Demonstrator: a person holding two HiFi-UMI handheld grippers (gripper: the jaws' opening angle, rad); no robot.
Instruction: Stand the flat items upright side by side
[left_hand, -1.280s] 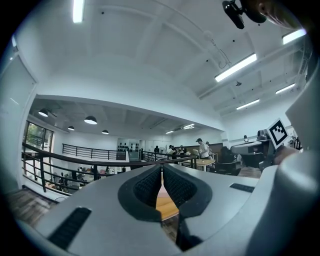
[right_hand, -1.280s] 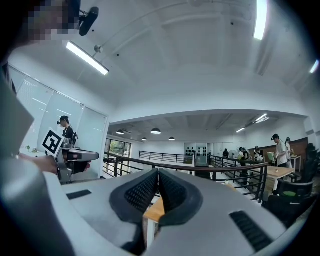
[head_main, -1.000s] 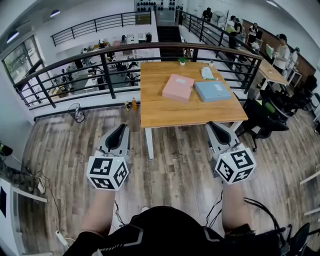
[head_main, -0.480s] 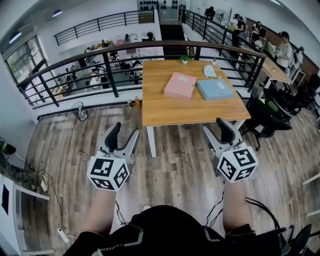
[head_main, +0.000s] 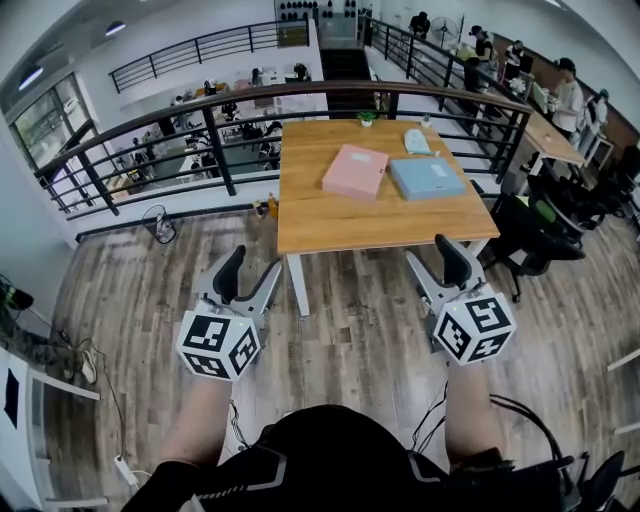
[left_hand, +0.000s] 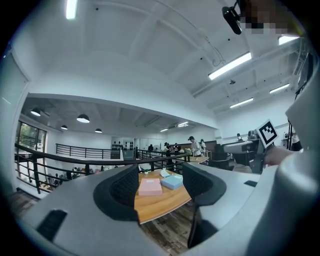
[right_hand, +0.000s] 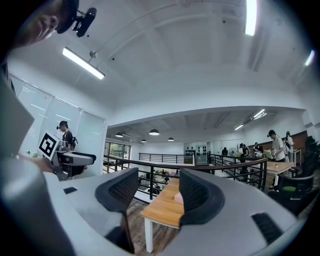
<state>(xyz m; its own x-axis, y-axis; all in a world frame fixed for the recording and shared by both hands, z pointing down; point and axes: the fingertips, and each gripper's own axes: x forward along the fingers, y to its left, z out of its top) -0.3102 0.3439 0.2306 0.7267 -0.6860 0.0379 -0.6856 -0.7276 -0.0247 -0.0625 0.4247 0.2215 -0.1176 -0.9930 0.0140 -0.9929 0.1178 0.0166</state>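
Note:
A pink box file (head_main: 355, 172) and a blue box file (head_main: 427, 178) lie flat side by side on the far half of a wooden table (head_main: 330, 228). Both grippers hang over the floor, well short of the table's near edge. My left gripper (head_main: 250, 276) has its jaws opening, with nothing between them. My right gripper (head_main: 436, 270) is also opening and empty. In the left gripper view the pink file (left_hand: 149, 187) and the blue file (left_hand: 173, 181) show far off between the jaws of the left gripper (left_hand: 160, 185). The right gripper (right_hand: 152, 191) frames the table's corner (right_hand: 161, 211).
A black railing (head_main: 200, 112) runs behind and beside the table. A small plant (head_main: 368, 120) and a pale object (head_main: 416, 143) sit near the table's far edge. A black office chair (head_main: 530, 235) stands to the right. People sit and stand at desks at the far right.
Both grippers have gone from shut to open. They have held about the same place in front of the person.

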